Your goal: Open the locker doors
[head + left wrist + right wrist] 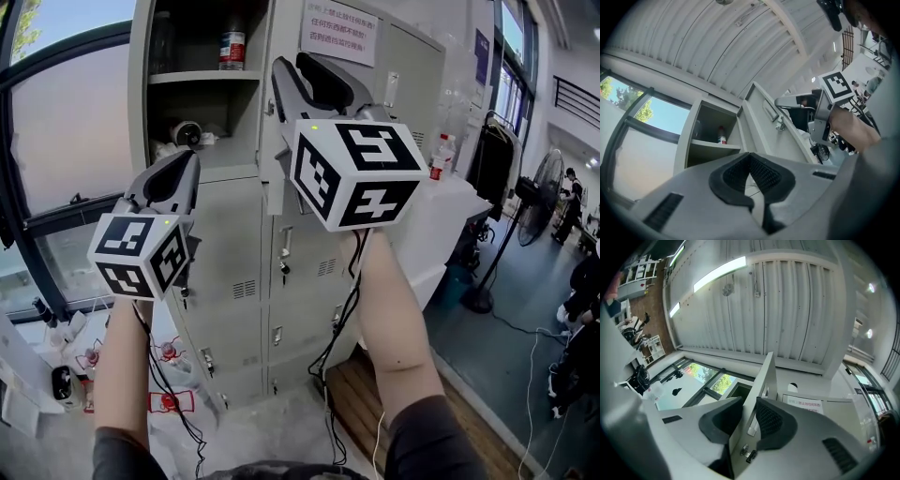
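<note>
Head view faces the locker; both gripper views look upward, close by its open door

Black cables — seemingly dark sleeves

A: How are the arms held?
B: Both are raised out in front, bare, with the right forearm higher than the left forearm.
A: And the jaws?
B: The left gripper has its pads together at the tips, nothing between them. The right gripper is clamped on the locker door edge, a pad on each face.
</note>
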